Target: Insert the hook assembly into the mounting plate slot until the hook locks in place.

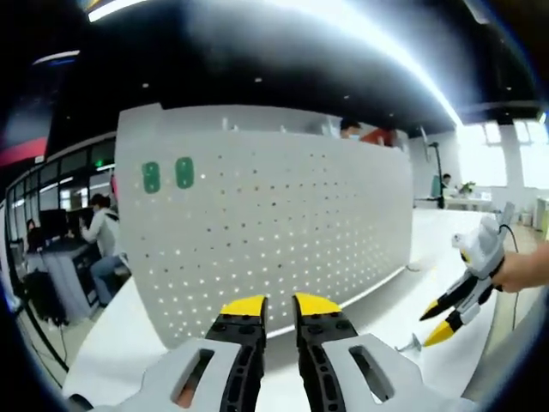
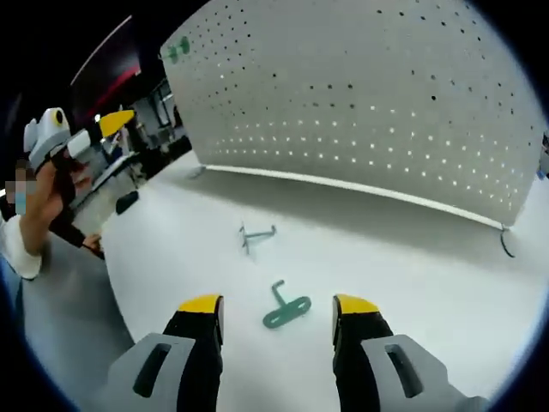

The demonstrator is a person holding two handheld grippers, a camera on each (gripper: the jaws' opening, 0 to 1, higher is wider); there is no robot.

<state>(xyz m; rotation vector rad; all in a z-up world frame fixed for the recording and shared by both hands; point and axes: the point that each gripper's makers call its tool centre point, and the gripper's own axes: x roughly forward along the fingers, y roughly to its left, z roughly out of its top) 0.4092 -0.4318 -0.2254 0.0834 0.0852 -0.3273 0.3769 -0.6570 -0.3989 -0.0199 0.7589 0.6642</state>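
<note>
Pegboard (image 2: pixel 360 103) unlettered (two green plates (image 1: pixel 167 175)), green hook (image 2: pixel 286 310) between released right hand-held gripper (image 2: pixel 276 307), left hand-held gripper (image 1: pixel 279 307) released

hook (image 2: pixel 286 309) on table (image 2: pixel 412 283), before pegboard (image 2: pixel 369 94)

White table (image 2: pixel 446 283) mostly bare; open room for a gripper across its middle. Only two small things lie on it: green hook piece (image 2: pixel 286 310), between the right gripper (image 2: pixel 279 305) tips with jaws spread wide, and grey metal hook (image 2: pixel 256 233) farther on, apart from it. Upright perforated board (image 1: pixel 266 223) walls off the far side of the table, blocking any reach beyond. Left gripper (image 1: pixel 280 305) faces the board close, jaws slightly apart. A thin cable (image 2: pixel 508 243) lies by the board's corner.
</note>
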